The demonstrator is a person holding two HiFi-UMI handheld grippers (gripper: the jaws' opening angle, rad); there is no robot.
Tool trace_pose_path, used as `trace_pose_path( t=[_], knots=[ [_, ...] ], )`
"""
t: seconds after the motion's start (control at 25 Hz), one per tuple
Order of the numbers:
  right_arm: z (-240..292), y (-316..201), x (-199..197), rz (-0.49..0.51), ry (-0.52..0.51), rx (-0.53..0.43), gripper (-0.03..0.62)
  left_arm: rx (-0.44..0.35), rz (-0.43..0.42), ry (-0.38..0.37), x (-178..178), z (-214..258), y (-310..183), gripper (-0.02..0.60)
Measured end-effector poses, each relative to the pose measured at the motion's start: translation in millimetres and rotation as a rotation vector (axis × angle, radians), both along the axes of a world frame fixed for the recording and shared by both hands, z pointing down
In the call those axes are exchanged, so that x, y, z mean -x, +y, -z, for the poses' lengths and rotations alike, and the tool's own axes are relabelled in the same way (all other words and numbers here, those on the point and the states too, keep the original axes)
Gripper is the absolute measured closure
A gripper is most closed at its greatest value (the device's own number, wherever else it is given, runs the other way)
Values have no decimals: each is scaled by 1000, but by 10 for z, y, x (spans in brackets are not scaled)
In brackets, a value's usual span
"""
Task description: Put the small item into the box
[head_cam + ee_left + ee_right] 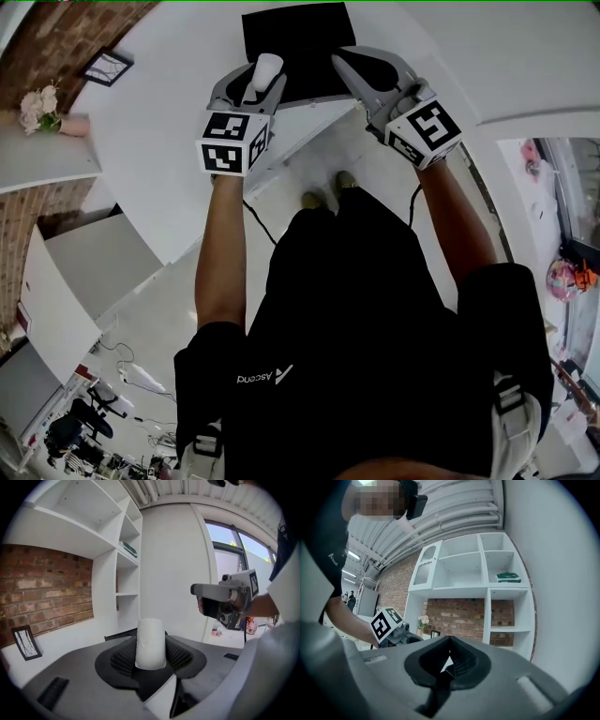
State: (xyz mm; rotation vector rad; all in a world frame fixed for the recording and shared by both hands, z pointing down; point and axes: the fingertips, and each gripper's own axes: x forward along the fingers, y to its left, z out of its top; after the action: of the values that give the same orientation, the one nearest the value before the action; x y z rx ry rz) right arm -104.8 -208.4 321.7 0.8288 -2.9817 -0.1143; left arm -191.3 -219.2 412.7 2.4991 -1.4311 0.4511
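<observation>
Gripping the small item (150, 643) upright for dropping, the left claw (267, 75) hangs beside the black box (298, 28); the right claw (449, 644) is closed and empty.

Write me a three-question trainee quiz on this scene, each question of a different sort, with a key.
1. True or false: the item already lies in the box.
2. Which tongs grip the item? A. left tongs B. right tongs C. neither
3. Fill in: the jaws of the right tongs are ____, with nothing between them.

Key: 1 false, the item is held above the table. 2 A. 3 shut.
</observation>
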Motion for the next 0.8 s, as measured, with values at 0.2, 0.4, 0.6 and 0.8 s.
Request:
trace_pose_path(
  t=[0.2, 0.4, 0.6, 0.8],
  knots=[
    [-97, -191, -14, 11, 13, 8, 592, 148, -14, -89, -32, -371, -197, 402],
    [-181, -339, -85, 32, 25, 13, 592, 264, -23, -182, -90, -654, -320, 402],
    [-226, -466, -182, 41, 18, 20, 592, 362, -73, -330, -178, -950, -425, 402],
    [-249, -584, -322, 47, 10, 23, 592, 444, -95, -452, -196, -1205, -531, 402]
  ],
)
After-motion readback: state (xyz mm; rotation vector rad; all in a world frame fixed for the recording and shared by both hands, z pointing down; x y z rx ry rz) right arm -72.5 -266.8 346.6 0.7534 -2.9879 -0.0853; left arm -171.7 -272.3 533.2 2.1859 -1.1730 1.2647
